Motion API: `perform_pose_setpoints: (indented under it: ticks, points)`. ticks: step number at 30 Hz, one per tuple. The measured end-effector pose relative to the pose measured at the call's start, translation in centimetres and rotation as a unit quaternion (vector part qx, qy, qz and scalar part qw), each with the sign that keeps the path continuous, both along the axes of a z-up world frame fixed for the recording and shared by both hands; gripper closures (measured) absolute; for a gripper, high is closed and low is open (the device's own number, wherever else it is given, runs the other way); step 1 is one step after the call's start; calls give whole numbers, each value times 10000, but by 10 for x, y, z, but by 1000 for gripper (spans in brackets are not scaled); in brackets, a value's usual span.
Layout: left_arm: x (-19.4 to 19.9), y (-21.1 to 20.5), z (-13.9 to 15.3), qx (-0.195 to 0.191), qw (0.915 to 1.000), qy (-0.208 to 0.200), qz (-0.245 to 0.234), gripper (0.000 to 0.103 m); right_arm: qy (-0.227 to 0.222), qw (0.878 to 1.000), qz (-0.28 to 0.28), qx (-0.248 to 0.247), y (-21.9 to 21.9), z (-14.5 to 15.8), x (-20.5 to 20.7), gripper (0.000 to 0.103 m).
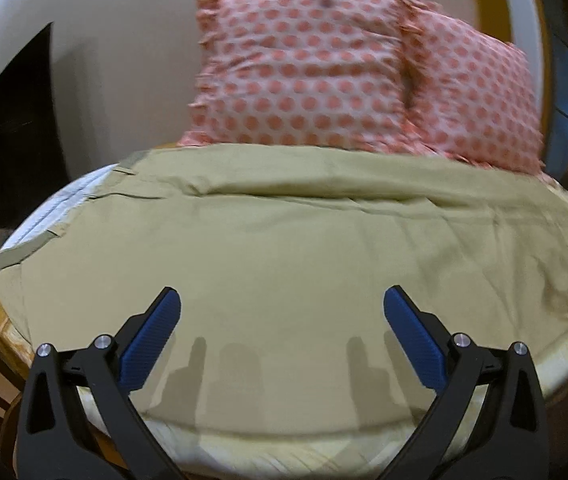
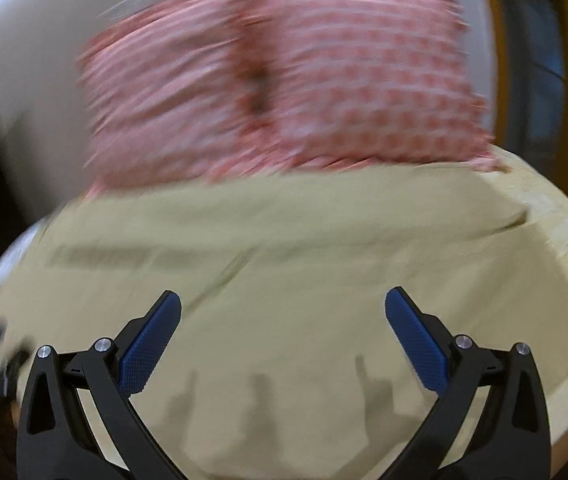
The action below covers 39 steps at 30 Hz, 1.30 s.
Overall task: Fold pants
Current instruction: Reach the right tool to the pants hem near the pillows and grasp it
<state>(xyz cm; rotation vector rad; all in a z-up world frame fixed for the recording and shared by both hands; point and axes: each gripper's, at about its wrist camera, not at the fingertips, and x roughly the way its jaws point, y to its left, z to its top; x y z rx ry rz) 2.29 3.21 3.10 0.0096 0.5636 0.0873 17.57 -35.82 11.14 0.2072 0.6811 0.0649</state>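
Khaki pants lie spread flat across the bed, with the waistband and its pale lining at the left. A fold ridge runs across their far part. My left gripper is open and empty, just above the near part of the pants. In the blurred right wrist view the same khaki pants fill the bed. My right gripper is open and empty above their near part.
Two pink pillows with orange dots lean against the wall behind the pants; they also show in the right wrist view. A pale yellow bed sheet shows at the near edge. A dark opening is at the left.
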Motion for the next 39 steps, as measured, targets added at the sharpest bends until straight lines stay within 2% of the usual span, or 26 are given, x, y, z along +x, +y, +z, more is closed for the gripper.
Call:
perform_pose_setpoints:
  ticks: [2, 5, 7, 8, 9, 14, 15, 16, 17, 20, 22, 23, 24, 25, 28, 31, 33, 34, 35, 37, 39]
  points:
    - [14, 9, -1, -167, 9997, 107, 118, 2, 390, 9967, -635, 311, -35, 3, 56, 1]
    - [26, 17, -3, -482, 9983, 297, 148, 2, 965, 9812, -1480, 777, -79, -8, 133, 1]
    - [29, 22, -6, -695, 9969, 359, 108, 2, 1218, 9699, -1893, 928, -97, -17, 173, 9]
    - [31, 23, -7, -784, 9961, 391, 103, 2, 1344, 9640, -2105, 909, -103, -22, 194, 17]
    - [32, 25, -8, -872, 9953, 414, 95, 2, 1419, 9601, -2244, 877, -106, -27, 209, 20]
    - [32, 26, -11, -959, 9942, 486, 6, 2, 1885, 9389, -2836, 504, -114, -57, 260, 20]
    - [31, 25, -11, -938, 9944, 494, -14, 2, 2039, 9335, -2937, 282, -114, -65, 264, 23]
    - [32, 25, -12, -919, 9944, 516, -48, 2, 1970, 9344, -2966, 65, -111, -65, 265, 27]
    - [32, 24, -12, -906, 9944, 530, -73, 2, 2016, 9302, -3048, -328, -109, -69, 266, 32]
    - [32, 22, -13, -854, 9947, 558, -87, 2, 1672, 9392, -2963, -455, -108, -73, 253, 44]
    - [31, 22, -13, -876, 9946, 556, -91, 2, 1487, 9469, -2820, -413, -109, -73, 240, 63]
    - [31, 22, -12, -906, 9943, 557, -106, 2, 1387, 9525, -2703, -199, -114, -73, 232, 74]
    - [29, 22, -11, -960, 9938, 545, -134, 2, 1290, 9562, -2626, 129, -121, -73, 223, 94]
    - [28, 23, -10, -1000, 9935, 530, -146, 2, 1082, 9585, -2577, 558, -131, -70, 209, 99]
    - [19, 27, -4, -1097, 9932, 371, -142, 2, 498, 9629, -2333, 1261, -145, -55, 170, 100]
    - [13, 32, 5, -1140, 9932, 198, -118, 2, -153, 9643, -1880, 1858, -151, -34, 100, 100]
    - [10, 35, 11, -1158, 9932, 75, -86, 2, -545, 9582, -1599, 2310, -143, -13, 38, 100]
    - [10, 36, 14, -1165, 9932, 26, -64, 2, -641, 9547, -1555, 2455, -143, -13, 8, 100]
    - [10, 38, 18, -1172, 9931, -25, -31, 2, -649, 9518, -1536, 2573, -147, -11, -4, 100]
    - [12, 41, 25, -1227, 9924, -126, 23, 2, -508, 9481, -1581, 2710, -146, -27, -47, 100]
    - [15, 45, 31, -1274, 9915, -247, 71, 2, -265, 9466, -1599, 2786, -145, -41, -56, 100]
